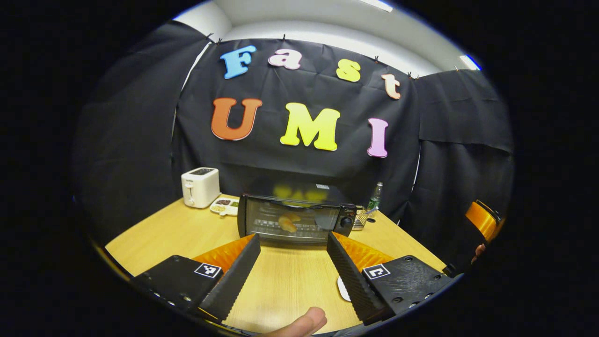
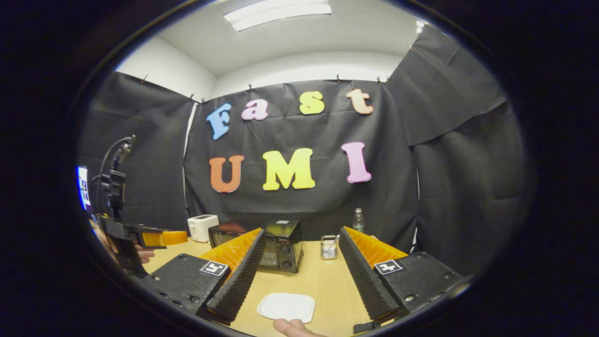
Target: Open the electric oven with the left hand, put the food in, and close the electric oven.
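Note:
The black electric oven (image 1: 290,217) stands mid-table with its glass door shut. Through the glass I see a piece of golden food (image 1: 286,223) on the rack inside. My left gripper (image 1: 292,238) is open a short way in front of the door, touching nothing. In the right gripper view the oven (image 2: 281,245) stands farther off, seen from its knob side. My right gripper (image 2: 300,231) is open above a white plate (image 2: 286,306) with nothing on it. The left gripper (image 2: 140,236) shows at the left edge of that view, held by a hand.
A white toaster (image 1: 200,186) and a small dish of snacks (image 1: 224,206) stand left of the oven. A bottle (image 1: 374,196) and a metal holder (image 2: 329,247) stand to its right. A fingertip (image 1: 304,322) pokes in at the bottom edge. The wooden table (image 1: 178,234) ends near me.

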`<state>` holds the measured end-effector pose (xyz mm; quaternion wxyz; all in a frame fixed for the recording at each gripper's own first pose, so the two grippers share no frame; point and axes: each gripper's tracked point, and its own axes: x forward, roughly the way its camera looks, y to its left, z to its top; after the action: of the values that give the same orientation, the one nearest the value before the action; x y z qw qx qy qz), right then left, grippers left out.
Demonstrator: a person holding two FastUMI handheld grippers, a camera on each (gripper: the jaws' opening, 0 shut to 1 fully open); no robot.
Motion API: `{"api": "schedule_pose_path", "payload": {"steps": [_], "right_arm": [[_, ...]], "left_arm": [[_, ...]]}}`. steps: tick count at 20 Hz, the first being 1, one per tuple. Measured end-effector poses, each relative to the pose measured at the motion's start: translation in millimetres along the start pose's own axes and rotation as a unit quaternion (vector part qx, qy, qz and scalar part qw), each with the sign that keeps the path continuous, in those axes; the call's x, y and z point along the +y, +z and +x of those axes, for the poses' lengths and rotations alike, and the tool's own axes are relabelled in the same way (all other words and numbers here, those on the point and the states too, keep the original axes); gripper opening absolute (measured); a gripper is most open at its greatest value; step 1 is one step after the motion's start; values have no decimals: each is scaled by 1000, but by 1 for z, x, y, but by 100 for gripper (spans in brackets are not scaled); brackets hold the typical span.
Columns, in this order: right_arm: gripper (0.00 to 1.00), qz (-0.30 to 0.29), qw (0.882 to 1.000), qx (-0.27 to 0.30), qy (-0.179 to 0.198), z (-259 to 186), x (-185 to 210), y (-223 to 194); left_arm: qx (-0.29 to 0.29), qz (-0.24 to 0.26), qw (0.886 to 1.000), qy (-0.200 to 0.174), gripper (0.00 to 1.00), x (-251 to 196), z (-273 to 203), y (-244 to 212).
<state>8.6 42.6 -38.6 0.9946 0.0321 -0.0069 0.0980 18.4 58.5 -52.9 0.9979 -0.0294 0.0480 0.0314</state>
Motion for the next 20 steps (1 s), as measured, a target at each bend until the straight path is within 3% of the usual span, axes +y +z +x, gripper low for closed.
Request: {"api": "schedule_pose_path", "payload": {"steps": [5, 9, 20], "right_arm": [[96, 32, 999, -6, 8, -11, 13, 23], [96, 23, 1000, 1, 13, -24, 20, 29], [96, 19, 999, 11, 49, -57, 32, 22]], "left_arm": [[-45, 14, 999, 6, 94, -1, -52, 37], [-55, 12, 998, 15, 94, 1, -73, 41], [-64, 28, 998, -10, 94, -17, -104, 39]]}}
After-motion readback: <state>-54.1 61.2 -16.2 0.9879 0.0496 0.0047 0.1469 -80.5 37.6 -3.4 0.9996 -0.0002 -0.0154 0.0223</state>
